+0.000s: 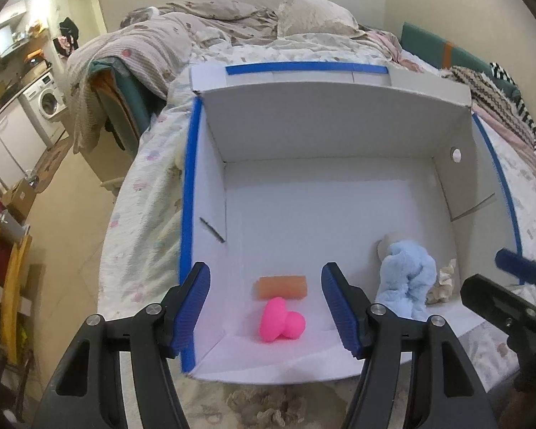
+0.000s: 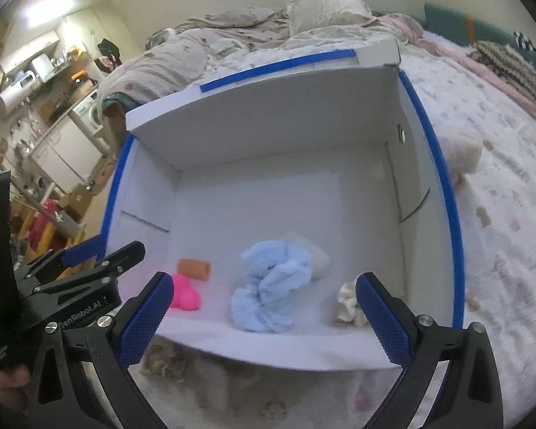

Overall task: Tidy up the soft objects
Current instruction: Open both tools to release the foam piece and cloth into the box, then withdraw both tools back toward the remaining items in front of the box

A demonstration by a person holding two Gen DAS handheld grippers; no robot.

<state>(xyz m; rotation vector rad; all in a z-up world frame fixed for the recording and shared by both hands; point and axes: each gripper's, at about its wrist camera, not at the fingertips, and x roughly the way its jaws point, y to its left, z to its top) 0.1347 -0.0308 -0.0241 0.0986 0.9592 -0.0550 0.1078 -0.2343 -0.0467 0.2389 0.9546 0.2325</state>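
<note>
A white box (image 1: 325, 121) with blue taped rims stands open on the bed; it also shows in the right wrist view (image 2: 268, 121). Inside lie a pink soft toy (image 1: 280, 321) (image 2: 184, 295), an orange foam block (image 1: 282, 287) (image 2: 194, 268), a light blue plush cloth (image 1: 407, 275) (image 2: 271, 286), a white soft ball (image 2: 318, 259) behind it and a cream scrunchie (image 1: 443, 282) (image 2: 348, 305). My left gripper (image 1: 266, 307) is open and empty above the pink toy. My right gripper (image 2: 264, 318) is open and empty above the blue cloth.
A cream fluffy item (image 2: 461, 153) lies on the bedsheet right of the box. A brownish furry item (image 1: 264, 407) (image 2: 168, 361) lies in front of the box. Rumpled bedding and a pillow (image 1: 314, 14) are at the back. A washing machine (image 1: 46, 103) stands far left.
</note>
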